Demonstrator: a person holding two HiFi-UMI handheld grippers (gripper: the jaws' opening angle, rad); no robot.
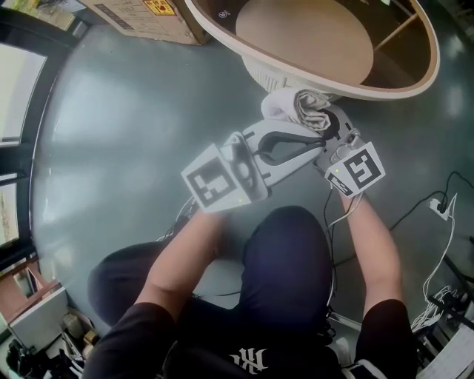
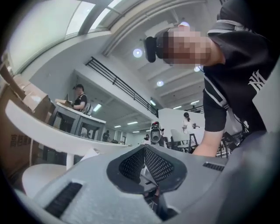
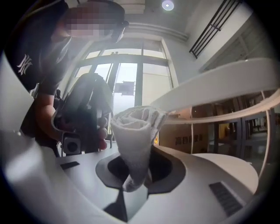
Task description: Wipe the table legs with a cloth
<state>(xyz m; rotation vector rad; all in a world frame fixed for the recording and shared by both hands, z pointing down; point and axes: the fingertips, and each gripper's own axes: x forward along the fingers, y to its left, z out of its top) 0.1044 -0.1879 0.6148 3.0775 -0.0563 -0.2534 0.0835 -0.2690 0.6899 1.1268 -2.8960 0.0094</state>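
**Cloth Clamped in Right Tongs Beside the Table Leg**

A person crouched over a grey floor (image 1: 126,111) with 2 grippers held out toward a round table (image 1: 418,78). The right gripper (image 3: 136,173) had its jaws closed on a white cloth (image 3: 134,135), which stood up from between them as a loose roll. In the head view the bunched cloth lay just beside the white leg (image 1: 261,72) under the table's rim; whether it touched the leg could not be told. The left gripper (image 2: 144,165) had its 2 black mesh pads brought together at the tips, with nothing between them. It pointed toward the right gripper, and in the head view its front end lay close under the cloth. Each gripper carried 1 marker cube, turned up toward the head camera.

A cardboard box (image 1: 144,13) stood on the floor beyond the table. Loose cables (image 1: 443,211) ran over the floor at the person's right. In the left gripper view, 1 other person (image 2: 79,97) stood behind a desk far across the hall.
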